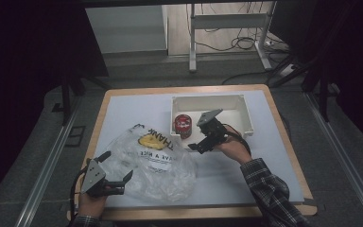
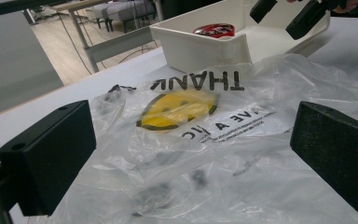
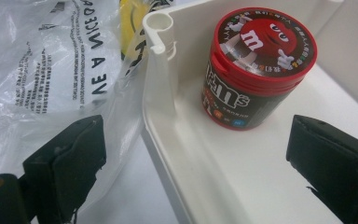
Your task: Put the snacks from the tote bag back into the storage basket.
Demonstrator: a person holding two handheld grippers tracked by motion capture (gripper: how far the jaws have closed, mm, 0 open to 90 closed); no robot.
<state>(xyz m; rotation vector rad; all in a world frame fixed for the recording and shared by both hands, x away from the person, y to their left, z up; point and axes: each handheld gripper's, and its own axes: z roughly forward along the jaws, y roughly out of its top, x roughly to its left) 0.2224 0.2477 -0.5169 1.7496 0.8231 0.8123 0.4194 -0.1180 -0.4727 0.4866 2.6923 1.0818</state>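
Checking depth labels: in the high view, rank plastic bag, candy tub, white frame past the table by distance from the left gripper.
From the left gripper:
1. Plastic bag, right at its jaws.
2. Candy tub, in the white bin's left end.
3. White frame, on the floor beyond the table.

In the high view, the white bin (image 1: pixel 246 113) sits at upper centre; its right half is bare, while a candy tub (image 1: pixel 182 126) fills its left corner. The crumpled plastic bag (image 1: pixel 153 163) covers the lower-left table (image 1: pixel 274 156). The lower-right tabletop lies open, crossed by a plaid sleeve (image 1: pixel 269 189).
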